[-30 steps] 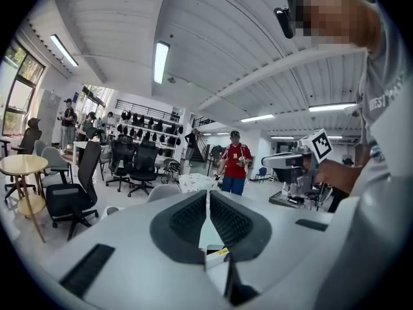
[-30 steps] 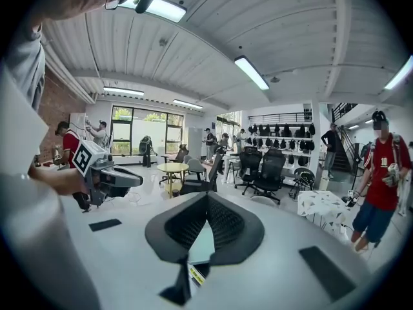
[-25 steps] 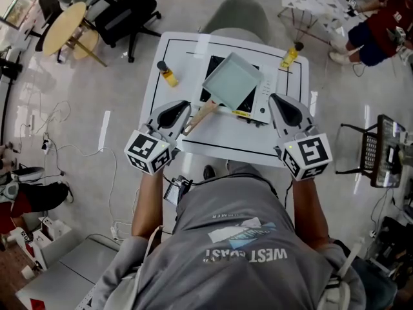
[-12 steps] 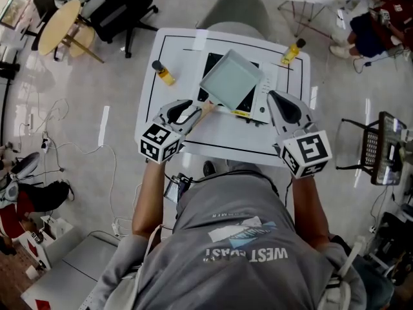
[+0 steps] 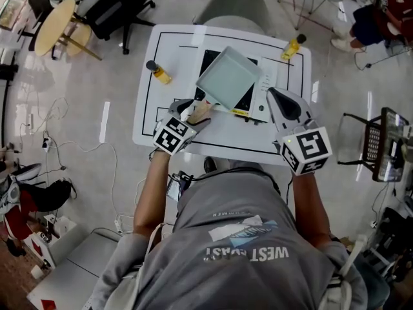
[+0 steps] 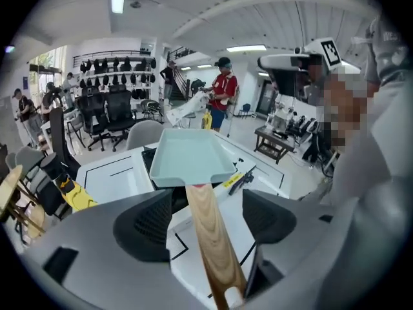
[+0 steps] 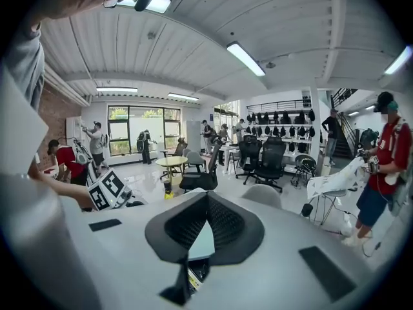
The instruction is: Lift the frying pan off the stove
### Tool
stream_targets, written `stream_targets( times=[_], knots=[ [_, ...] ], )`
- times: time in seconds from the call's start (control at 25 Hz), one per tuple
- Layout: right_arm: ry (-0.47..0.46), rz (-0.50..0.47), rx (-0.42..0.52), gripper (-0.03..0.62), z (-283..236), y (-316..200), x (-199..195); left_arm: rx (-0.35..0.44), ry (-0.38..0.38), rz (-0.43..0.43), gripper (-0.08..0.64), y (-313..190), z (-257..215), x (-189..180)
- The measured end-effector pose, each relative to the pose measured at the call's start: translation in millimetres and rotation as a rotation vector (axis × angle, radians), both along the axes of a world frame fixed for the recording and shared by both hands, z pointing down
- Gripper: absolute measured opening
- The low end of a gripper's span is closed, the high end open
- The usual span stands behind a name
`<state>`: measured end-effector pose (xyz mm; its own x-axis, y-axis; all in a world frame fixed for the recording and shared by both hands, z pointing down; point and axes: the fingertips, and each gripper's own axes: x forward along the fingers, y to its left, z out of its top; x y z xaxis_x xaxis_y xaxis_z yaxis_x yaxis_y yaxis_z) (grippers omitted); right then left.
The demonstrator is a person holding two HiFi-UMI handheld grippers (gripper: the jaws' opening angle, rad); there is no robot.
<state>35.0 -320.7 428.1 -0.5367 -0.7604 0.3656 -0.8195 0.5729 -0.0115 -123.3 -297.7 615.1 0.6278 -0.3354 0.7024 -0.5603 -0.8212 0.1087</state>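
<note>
Left gripper view: pan handle point(image 6: 213, 237) (wood-grained)

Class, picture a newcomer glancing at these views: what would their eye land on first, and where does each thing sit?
The pale green square frying pan on the stove, mid-way across the white table, stands out first. Next comes its wooden handle, running between the opening jaws of the left hand-held gripper, whose pads stand clear of it. A yellow bottle stands left of the stove.
</note>
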Motion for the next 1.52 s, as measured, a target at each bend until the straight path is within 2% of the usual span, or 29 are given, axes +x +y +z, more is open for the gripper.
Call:
stream_targets(
  times=[0.12,0.4,0.64,0.68,0.76,0.84,0.88,1.24,1.52],
  knots=[
    [-0.003,0.003,-0.008,0.011,4.5,-3.0,3.8,-0.024,-0.081,0.037,0.324,0.7,15.2,1.8],
    [-0.013,0.008,-0.028,0.011,15.1,-10.3,8.3,-0.078,-0.216,0.1,0.324,-2.2,41.1,0.9],
    [-0.022,0.009,-0.046,0.011,23.7,-18.8,9.5,-0.182,-0.29,0.15,0.321,-1.5,73.3,1.2],
    [-0.023,0.009,-0.049,0.011,25.1,-20.6,9.4,-0.19,-0.308,0.152,0.312,-2.2,78.7,-0.2],
    [-0.024,0.009,-0.055,0.011,28.2,-24.3,9.1,-0.194,-0.331,0.137,0.246,-5.9,86.2,-4.6],
    [-0.024,0.01,-0.062,0.011,31.9,-27.2,9.3,-0.188,-0.324,0.114,0.17,-10.5,86.8,-7.5],
    [-0.024,0.01,-0.066,0.011,33.8,-28.3,9.1,-0.188,-0.311,0.101,0.159,-12.2,86.6,-8.5],
    [-0.028,-0.004,-0.075,0.011,38.2,-32.7,-0.6,-0.219,-0.261,0.052,0.153,-9.4,82.4,-5.4],
    [-0.019,0.0,-0.07,0.011,34.7,-29.3,-3.6,-0.253,-0.194,0.004,0.153,-1.5,74.5,-16.0]
  ],
)
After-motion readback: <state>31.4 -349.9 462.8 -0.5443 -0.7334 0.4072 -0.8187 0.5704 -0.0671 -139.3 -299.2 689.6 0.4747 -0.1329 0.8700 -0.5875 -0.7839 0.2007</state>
